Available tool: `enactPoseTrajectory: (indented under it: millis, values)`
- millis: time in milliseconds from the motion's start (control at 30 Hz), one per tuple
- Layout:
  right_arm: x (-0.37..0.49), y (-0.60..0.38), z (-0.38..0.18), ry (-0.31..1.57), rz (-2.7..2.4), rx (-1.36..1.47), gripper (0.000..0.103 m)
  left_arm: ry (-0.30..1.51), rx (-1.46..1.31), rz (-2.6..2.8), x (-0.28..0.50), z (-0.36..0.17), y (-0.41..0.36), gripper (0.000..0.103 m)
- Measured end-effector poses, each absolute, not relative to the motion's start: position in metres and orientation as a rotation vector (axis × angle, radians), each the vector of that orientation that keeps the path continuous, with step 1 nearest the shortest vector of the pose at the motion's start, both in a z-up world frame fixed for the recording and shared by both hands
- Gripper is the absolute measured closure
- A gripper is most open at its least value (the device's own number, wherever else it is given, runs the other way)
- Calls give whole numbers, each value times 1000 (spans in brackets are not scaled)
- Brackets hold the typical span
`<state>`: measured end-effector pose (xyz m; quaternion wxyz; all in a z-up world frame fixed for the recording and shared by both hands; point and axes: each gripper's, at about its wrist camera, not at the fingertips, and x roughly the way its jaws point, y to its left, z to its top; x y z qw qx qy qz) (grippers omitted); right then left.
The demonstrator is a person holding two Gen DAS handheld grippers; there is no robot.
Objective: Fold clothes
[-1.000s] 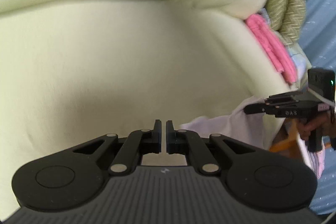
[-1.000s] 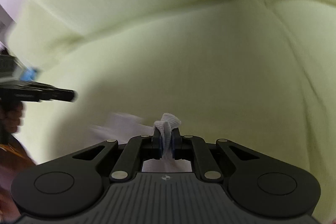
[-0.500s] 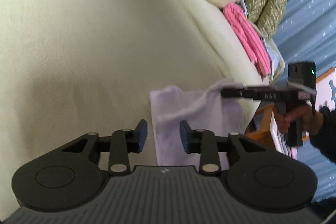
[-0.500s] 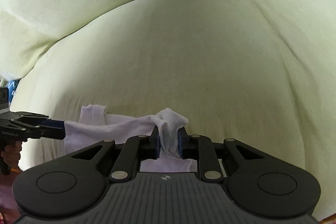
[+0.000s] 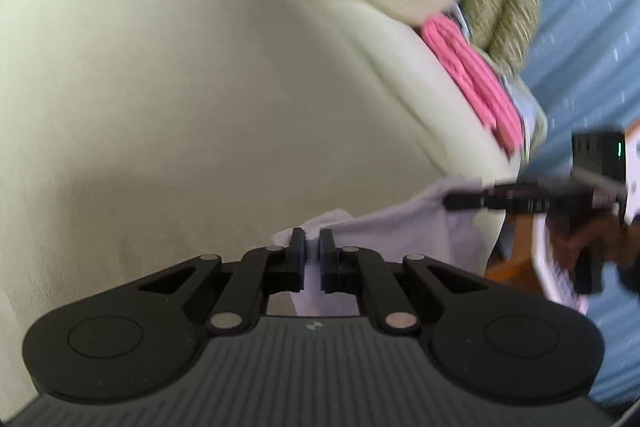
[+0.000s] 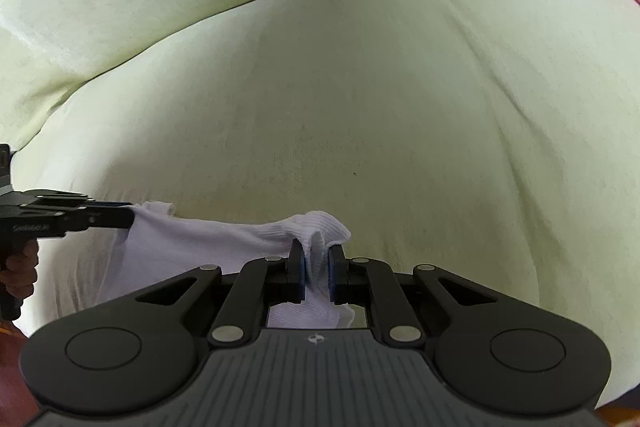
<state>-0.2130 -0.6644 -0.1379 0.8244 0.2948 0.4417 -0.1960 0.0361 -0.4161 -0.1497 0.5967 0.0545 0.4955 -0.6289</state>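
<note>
stretching between the two grippers, a white garment is lying low over a pale green sofa seat. the left gripper is pinching one bunched end tight. the right gripper is closing its jaws on the other end, ribbed cloth pressed between its pads. lettering on the gripper bodies is blurring past reading. farther back, pink folded cloth is sitting at the seat's right edge, beside a woven green cushion and a blue curtain.
</note>
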Motion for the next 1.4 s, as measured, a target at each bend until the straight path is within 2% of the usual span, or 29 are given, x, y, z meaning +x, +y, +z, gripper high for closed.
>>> enactPoseTrajectory:
  millis: [167,267,333,400,433,533,600,700,800,867,1133,1400]
  values:
    - [-215,-670,-144,945,-425,654,92,1149,115,-1418,34,-152,-418,99]
    - [-218,-675,-150,959,-423,694,92,1205,88,-1369,37,-156,-415,95]
    - [-218,-677,-152,959,-417,700,91,1234,60,-1342,39,-153,-413,89]
    - [-218,-677,-151,959,-406,700,91,1244,46,-1300,40,-149,-409,57]
    - [-218,-678,-151,960,-401,702,91,1245,45,-1284,40,-148,-407,57]
    - [-221,-680,-152,960,-386,711,90,1262,49,-1285,38,-151,-402,58]
    - [-222,-680,-153,958,-378,715,90,1249,68,-1313,35,-154,-408,62]
    - [-225,-681,-155,950,-367,718,87,1237,103,-1374,30,-162,-422,80]
    - [-227,-686,-156,935,-355,731,87,1222,110,-1410,31,-163,-427,90]
    - [-229,-685,-154,919,-346,728,93,1194,126,-1423,28,-158,-425,93]
    - [-257,-637,-94,731,-217,620,96,1081,185,-1395,-6,-71,-358,94]
    - [-265,-590,-36,832,-75,613,96,1154,233,-1326,-19,-8,-304,94]
